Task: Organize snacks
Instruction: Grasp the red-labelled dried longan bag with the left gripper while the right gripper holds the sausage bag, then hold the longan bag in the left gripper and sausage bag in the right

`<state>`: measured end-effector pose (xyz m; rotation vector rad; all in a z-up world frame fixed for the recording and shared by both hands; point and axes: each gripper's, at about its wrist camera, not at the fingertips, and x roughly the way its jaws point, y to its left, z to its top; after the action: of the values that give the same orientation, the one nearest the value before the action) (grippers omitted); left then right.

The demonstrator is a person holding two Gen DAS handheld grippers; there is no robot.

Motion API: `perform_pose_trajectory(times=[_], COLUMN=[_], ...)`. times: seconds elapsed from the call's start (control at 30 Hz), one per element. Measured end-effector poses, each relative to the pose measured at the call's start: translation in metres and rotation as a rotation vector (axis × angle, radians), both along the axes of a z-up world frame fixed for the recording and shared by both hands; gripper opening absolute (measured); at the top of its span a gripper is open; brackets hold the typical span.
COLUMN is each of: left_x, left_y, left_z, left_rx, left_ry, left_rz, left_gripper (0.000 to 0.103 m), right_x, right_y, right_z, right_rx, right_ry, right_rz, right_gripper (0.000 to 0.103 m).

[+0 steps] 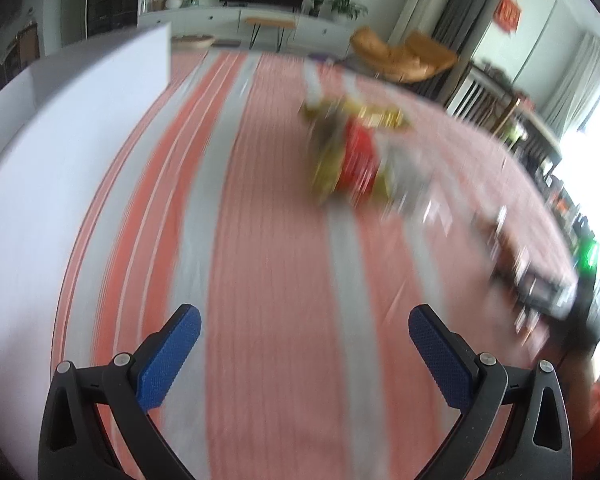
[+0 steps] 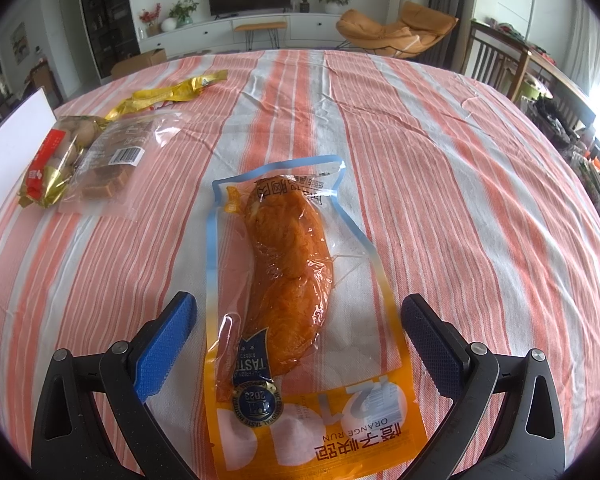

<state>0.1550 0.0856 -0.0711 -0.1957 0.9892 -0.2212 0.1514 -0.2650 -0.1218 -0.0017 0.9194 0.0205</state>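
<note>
Left wrist view, blurred: the left gripper (image 1: 304, 330), jaws spread and empty, faces a snack pile (image 1: 354, 156) mid-surface beside a white box (image 1: 60, 152). Right wrist view: the right gripper (image 2: 298, 320), jaws wide, straddles an orange pouch (image 2: 288, 280); the slick film could slip on closing.

Orange pouch (image 2: 296, 300) — clear-fronted vacuum pack with blue and orange borders, holding one long, curved, orange-brown piece of meat; lies flat, lengthwise, label end nearest the right wrist camera, print upside down.

Clear bag (image 2: 112, 160) — brown square blocks inside, barcode label on top; lies flat, far left.

Gold-and-red bag (image 2: 54, 160) — round pale pieces inside, touching the clear bag's left side.

Gold wrapper (image 2: 172, 90) — crumpled strip, just beyond both.
</note>
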Motion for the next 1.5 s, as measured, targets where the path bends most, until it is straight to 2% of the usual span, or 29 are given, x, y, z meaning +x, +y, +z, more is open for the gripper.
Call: perform_pose_trajectory(times=[0.1, 0.17, 0.27, 0.33, 0.37, 0.4, 0.43, 0.5, 0.6, 0.87, 0.97, 1.1, 1.2, 1.23, 1.27, 1.5], left_x=[0.050, 0.091, 0.142, 0.160, 0.163, 0.163, 0.161, 0.148, 0.114, 0.015, -0.005, -0.012, -0.017, -0.015, -0.014, -0.010], left_y=[-0.027, -0.047, -0.066, -0.073, -0.075, -0.075, -0.073, -0.060, -0.038, 0.016, 0.019, 0.020, 0.013, 0.009, 0.005, 0.010], left_z=[0.019, 0.021, 0.004, -0.014, -0.020, -0.026, -0.029, -0.027, -0.021, -0.016, -0.029, -0.043, -0.049, -0.051, -0.051, -0.049], left_rx=[-0.002, 0.045, 0.097, 0.132, 0.143, 0.149, 0.140, 0.112, 0.106, 0.166, 0.178, 0.185, 0.230, 0.257, 0.280, 0.259], left_ry=[-0.002, 0.015, 0.095, 0.153, 0.165, 0.164, 0.154, 0.121, 0.099, 0.095, 0.054, -0.002, -0.058, -0.048, -0.048, -0.039], left_rz=[-0.057, -0.073, -0.033, -0.013, -0.014, -0.021, -0.026, -0.014, -0.006, 0.028, 0.040, 0.085, 0.104, 0.097, 0.088, 0.093], left_gripper=[0.103, 0.103, 0.103, 0.103, 0.100, 0.077, 0.066, 0.060, 0.058, 0.059, 0.067, 0.083, 0.096, 0.101, 0.103, 0.103], right_x=[0.001, 0.001, 0.001, 0.000, 0.000, 0.000, 0.000, 0.000, 0.001, 0.003, 0.003, 0.003, 0.003, 0.003, 0.003, 0.003], right_y=[0.001, 0.001, 0.001, 0.001, 0.001, 0.001, 0.001, 0.002, 0.003, 0.008, 0.008, 0.008, 0.008, 0.008, 0.009, 0.009], right_z=[0.000, 0.000, 0.000, 0.000, 0.000, 0.000, 0.000, 0.000, 0.000, 0.000, 0.000, 0.000, 0.000, 0.000, 0.000, 0.000], right_rx=[0.000, 0.000, 0.000, 0.000, 0.000, 0.000, 0.000, 0.000, 0.000, -0.002, -0.002, -0.002, -0.002, -0.002, -0.002, -0.002], right_ry=[0.000, 0.000, 0.000, 0.000, 0.000, 0.000, 0.000, 0.000, 0.001, 0.002, 0.002, 0.002, 0.002, 0.002, 0.002, 0.002], right_rz=[0.002, 0.001, 0.000, 0.000, -0.001, -0.001, -0.001, 0.000, 0.002, 0.013, 0.012, 0.013, 0.012, 0.012, 0.012, 0.012], right_gripper=[0.103, 0.103, 0.103, 0.103, 0.103, 0.103, 0.103, 0.103, 0.103, 0.103, 0.103, 0.103, 0.103, 0.103, 0.103, 0.103])
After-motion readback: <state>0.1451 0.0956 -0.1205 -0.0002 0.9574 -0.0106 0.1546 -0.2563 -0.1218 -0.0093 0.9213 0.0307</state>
